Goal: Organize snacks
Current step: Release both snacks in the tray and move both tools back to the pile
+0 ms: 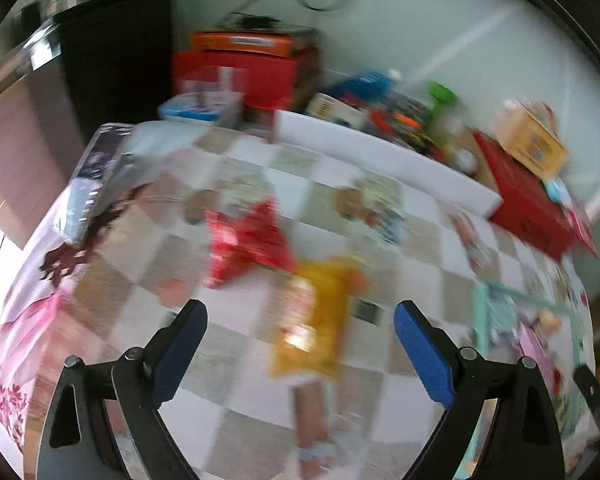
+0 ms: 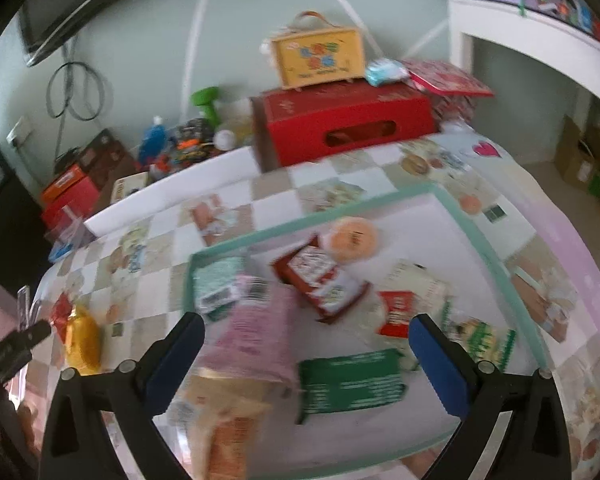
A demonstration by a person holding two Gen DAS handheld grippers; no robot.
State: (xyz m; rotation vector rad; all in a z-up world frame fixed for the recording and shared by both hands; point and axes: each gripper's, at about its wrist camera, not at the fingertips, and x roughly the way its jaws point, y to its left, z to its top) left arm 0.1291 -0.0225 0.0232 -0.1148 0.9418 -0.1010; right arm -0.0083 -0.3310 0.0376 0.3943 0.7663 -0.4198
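A yellow snack bag [image 1: 316, 316] lies on the checkered tablecloth just ahead of my open, empty left gripper [image 1: 300, 332]. A red snack bag [image 1: 248, 240] lies beyond it to the left. Both bags show small at the left of the right wrist view, yellow [image 2: 82, 340] and red [image 2: 62, 312]. My right gripper [image 2: 306, 344] is open and empty above a mint-rimmed white tray [image 2: 496, 256] that holds several snacks: a pink packet [image 2: 260, 328], a green packet [image 2: 352, 380], a red-brown packet [image 2: 320, 276], a round bun [image 2: 352, 238], a small red packet [image 2: 396, 312].
A red box [image 2: 340, 120] with a yellow case [image 2: 320, 56] on top stands at the table's back. A long white box [image 1: 380, 156] lies along the back edge with clutter behind it. The tray's corner [image 1: 484, 308] shows at right in the left wrist view.
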